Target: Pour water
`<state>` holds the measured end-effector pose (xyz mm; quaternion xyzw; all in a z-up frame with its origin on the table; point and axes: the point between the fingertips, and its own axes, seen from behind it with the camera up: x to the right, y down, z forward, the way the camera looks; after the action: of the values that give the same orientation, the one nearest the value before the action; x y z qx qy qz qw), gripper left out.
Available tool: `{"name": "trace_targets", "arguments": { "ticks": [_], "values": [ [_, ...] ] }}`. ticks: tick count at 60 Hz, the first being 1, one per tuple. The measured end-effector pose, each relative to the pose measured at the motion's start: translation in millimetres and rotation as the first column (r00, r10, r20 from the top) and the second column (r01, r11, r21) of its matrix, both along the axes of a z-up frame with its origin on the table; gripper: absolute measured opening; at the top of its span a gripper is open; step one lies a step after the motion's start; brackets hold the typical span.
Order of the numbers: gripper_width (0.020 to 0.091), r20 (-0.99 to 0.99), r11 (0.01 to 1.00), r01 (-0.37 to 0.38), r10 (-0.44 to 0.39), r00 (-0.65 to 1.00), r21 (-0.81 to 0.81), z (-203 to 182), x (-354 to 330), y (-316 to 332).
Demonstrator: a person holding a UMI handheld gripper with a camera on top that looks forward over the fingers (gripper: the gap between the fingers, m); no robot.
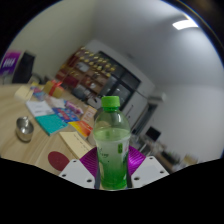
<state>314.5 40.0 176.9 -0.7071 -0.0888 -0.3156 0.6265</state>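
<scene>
1. A ceiling light (184, 22) glares bright white overhead.
2. The room is evenly, moderately lit, with soft shadows.
3. Strong fisheye curvature bends walls and table (25, 150).
4. Distant shelves (88, 72) look soft.

An office or shared workroom is suggested: a long wooden table (30, 135) strewn with papers (62, 113), colourful stocked shelves (92, 75) behind, and a ceiling light panel (184, 23) are seen

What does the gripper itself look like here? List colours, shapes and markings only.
The gripper shows two fingers. Each carries a magenta pad on its inner face. The outer finger bodies are white, angular plates bearing small black square markings. No cables, sleeve or hand are visible.
</scene>
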Motion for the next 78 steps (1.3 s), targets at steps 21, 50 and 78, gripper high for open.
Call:
{"name": "trace_targets", "arguments": {
  "ticks": [21, 50, 78],
  "values": [
    [0.0360, 0.892, 0.948, 0.073, 0.263, 0.368, -0.310, -14, -143, 44],
    [0.0361, 0.941, 0.930, 0.223, 0.320, -0.110, -0.291, -18, -159, 69],
    [0.0360, -0.344, 0.970, -0.206, 0.240, 0.908, 0.132, 8, -121, 89]
  ]
}}
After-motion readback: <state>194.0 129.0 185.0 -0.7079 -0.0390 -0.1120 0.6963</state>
